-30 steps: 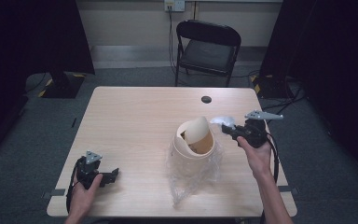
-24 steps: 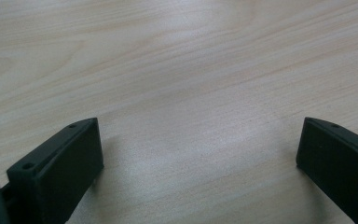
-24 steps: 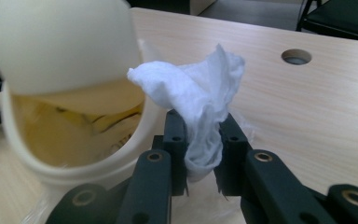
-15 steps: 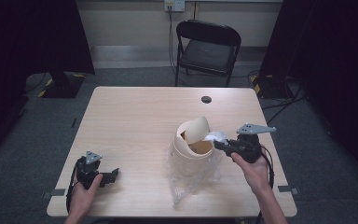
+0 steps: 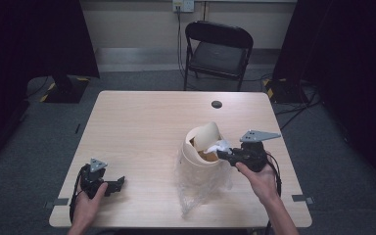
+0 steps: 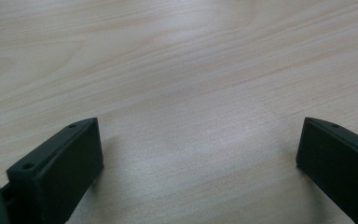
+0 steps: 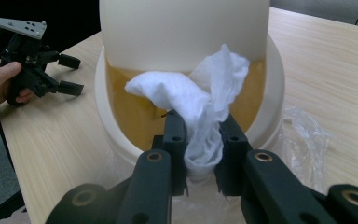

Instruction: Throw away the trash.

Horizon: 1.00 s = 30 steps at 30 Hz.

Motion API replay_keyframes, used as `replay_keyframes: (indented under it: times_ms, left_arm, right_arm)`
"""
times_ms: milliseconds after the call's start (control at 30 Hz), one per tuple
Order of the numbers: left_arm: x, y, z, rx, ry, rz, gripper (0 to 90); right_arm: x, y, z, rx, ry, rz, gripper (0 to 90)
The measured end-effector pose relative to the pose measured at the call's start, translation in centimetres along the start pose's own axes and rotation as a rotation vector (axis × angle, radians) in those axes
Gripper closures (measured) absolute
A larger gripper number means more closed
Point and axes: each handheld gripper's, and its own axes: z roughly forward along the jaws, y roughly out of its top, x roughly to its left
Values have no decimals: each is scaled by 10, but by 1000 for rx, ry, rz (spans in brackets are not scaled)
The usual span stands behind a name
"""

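A small cream bin (image 5: 196, 159) with a tilted swing lid (image 5: 209, 135) stands right of the table's middle, with a clear plastic bag (image 5: 196, 196) spilling around its base. My right gripper (image 5: 221, 154) is at the bin's right side, shut on a crumpled white tissue (image 5: 223, 146). In the right gripper view the tissue (image 7: 191, 93) is pinched between the jaws of this gripper (image 7: 203, 126), right at the opening under the lid (image 7: 182, 28) and over the rim (image 7: 275, 93). My left gripper (image 5: 120, 182) rests at the front left, open (image 6: 198, 154) over bare wood.
A black folding chair (image 5: 220, 49) stands behind the table's far edge. A dark round cap (image 5: 217, 104) sits in the tabletop near that edge. The right gripper view also shows the plastic bag (image 7: 303, 135) and, far off at left, the other hand's gripper (image 7: 70, 74).
My right gripper has carried the tissue leftwards and nearer, from beside the bin to its opening. The left gripper has stayed put.
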Motion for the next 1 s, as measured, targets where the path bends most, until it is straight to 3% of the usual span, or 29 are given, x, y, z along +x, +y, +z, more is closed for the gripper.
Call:
replay_keyframes:
  times_ms: [267, 500, 1000]
  left_arm:
    - [0, 0, 0, 0, 0, 0, 0]
    - [0, 0, 0, -1, 0, 0, 0]
    - [0, 0, 0, -1, 0, 0, 0]
  right_arm:
    - [2, 5, 11, 7, 18, -10, 779]
    - [6, 7, 36, 79, 32, -16, 779]
    - [9, 14, 61, 203, -37, -41, 754]
